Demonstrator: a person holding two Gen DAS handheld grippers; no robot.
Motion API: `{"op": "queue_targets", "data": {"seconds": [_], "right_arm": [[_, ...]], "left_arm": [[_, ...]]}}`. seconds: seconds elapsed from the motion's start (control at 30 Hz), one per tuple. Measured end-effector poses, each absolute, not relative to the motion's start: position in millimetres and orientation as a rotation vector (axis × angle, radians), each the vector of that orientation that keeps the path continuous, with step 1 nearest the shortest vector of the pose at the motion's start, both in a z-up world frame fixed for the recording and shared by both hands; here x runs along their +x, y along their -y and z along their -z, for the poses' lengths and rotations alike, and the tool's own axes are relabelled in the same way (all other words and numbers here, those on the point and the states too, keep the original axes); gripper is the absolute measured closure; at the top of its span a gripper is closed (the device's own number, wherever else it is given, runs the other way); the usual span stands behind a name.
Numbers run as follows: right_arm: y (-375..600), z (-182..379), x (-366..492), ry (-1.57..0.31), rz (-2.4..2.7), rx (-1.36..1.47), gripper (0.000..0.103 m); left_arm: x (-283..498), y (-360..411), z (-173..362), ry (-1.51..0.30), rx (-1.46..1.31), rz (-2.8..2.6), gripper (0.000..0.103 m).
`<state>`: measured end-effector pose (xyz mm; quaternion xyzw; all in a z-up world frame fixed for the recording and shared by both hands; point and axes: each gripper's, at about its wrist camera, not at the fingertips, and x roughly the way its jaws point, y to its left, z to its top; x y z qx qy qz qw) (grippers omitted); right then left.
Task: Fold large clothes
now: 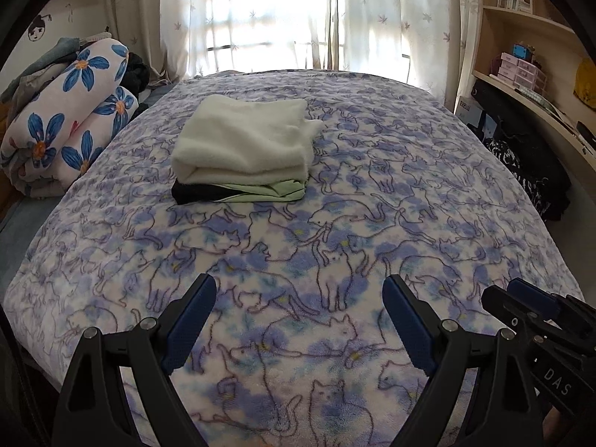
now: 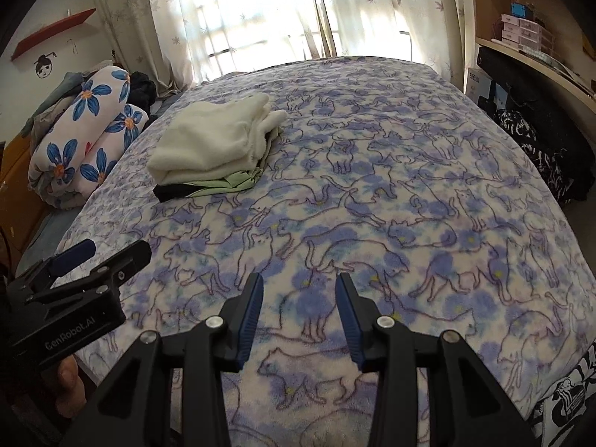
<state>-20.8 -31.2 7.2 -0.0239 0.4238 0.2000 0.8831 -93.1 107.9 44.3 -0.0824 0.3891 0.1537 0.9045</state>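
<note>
Left wrist view first, and the biggest thing out there is the bed, covered edge to edge by a fleece blanket (image 1: 372, 193) printed with blue and purple cats. Behind it, sheer curtains (image 1: 260, 15) glow with daylight across the whole window. Off the bed's left side sits a rolled quilt (image 1: 70, 119) with big blue flowers, and on the right a wooden shelf unit (image 1: 529, 37) holds books and small boxes. Now the clothes: a neat stack of folded garments (image 1: 242, 152) lies on the blanket, left of centre and toward the far half. A thick cream piece is on top, with a pale green one and a black one under it. Both tools hang over the near end of the bed, well short of that stack. The left gripper (image 1: 300, 298) has its jaws spread wide, nothing between them. The right gripper (image 2: 300, 292) shows a narrower gap, jaws parted and empty too.
</note>
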Motion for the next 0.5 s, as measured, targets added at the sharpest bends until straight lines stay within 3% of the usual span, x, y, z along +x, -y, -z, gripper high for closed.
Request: {"op": "queue_targets", "data": {"seconds": [0.5], "right_arm": [[38.5,-18.5,-33.0,-0.874,-0.455,0.004,0.062]], "left_arm": [[-108.9,-90.9,-53.7,-0.802,-0.174,-0.295,0.013]]}}
